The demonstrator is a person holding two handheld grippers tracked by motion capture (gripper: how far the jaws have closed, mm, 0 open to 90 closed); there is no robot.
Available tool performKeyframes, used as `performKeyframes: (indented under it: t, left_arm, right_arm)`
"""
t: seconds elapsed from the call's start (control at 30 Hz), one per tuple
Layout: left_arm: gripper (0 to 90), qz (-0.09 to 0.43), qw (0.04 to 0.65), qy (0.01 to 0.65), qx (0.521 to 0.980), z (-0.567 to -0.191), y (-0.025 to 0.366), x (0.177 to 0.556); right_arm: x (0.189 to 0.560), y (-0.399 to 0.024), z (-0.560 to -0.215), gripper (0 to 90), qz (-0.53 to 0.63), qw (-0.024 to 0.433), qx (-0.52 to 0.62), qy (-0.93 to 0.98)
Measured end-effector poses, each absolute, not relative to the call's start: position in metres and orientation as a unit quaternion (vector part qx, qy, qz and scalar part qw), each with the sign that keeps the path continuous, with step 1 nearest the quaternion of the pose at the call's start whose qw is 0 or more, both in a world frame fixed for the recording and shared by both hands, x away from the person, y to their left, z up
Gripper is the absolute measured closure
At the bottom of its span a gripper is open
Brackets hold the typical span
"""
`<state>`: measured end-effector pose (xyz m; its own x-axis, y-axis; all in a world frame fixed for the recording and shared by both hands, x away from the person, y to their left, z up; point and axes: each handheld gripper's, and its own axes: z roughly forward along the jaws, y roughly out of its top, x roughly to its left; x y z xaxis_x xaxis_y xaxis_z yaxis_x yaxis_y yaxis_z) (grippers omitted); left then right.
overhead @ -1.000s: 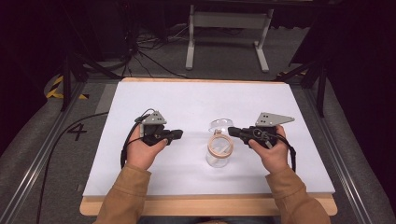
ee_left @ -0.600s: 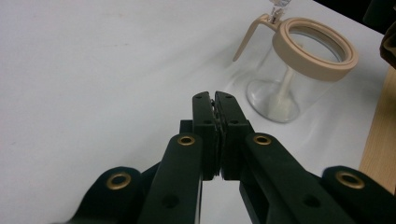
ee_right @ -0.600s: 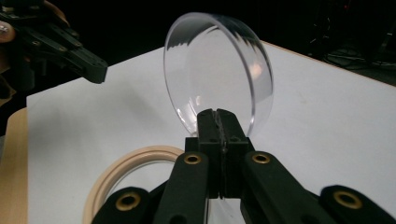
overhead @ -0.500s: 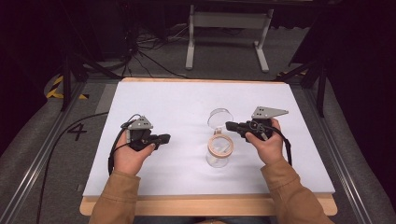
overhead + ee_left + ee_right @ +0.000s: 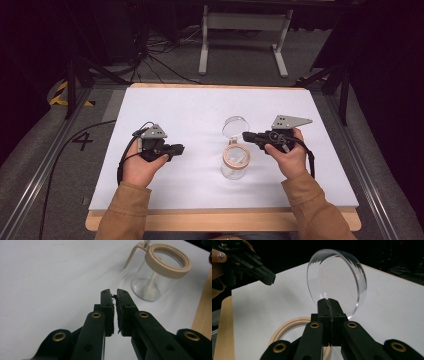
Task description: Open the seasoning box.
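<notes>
Right gripper view — jaws hide clear lid's [image 5: 337,280] lower rim.

One glass jar [image 5: 234,161], one clear lid [image 5: 235,126], two tongs [image 5: 176,149] [image 5: 247,135], one table [image 5: 200,107].

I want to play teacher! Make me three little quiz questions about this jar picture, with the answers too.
1. True or false: the right gripper pinches the clear lid.
2. What colour is the ring on top of the jar? A) beige B) blue C) red
3. Fill in: the left gripper has its jaws nearly ____ with nothing between them.

Key: 1. true. 2. A. 3. shut.
</notes>
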<state>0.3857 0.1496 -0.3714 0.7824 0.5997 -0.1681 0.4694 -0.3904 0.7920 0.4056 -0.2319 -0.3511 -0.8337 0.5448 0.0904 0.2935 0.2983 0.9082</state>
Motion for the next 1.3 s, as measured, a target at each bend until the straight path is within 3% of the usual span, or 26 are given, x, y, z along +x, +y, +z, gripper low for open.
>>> performKeyframes:
  t: [0.5,0.67,1.3]
  left_arm:
    - [76.0,0.063,0.434,0.327,0.837,-0.362,0.165,0.386]
    - [74.5,0.069,0.426,0.345,0.834,-0.364,0.177,0.390]
    - [64.2,0.067,0.383,0.378,0.840,-0.406,0.190,0.417]
  right_arm:
    - [0.394,-0.269,-0.331,68.6,0.506,0.125,0.276,0.808]
    - [0.395,-0.291,-0.329,62.4,0.483,0.149,0.303,0.808]
    - [0.422,-0.352,-0.376,50.1,0.377,0.165,0.406,0.816]
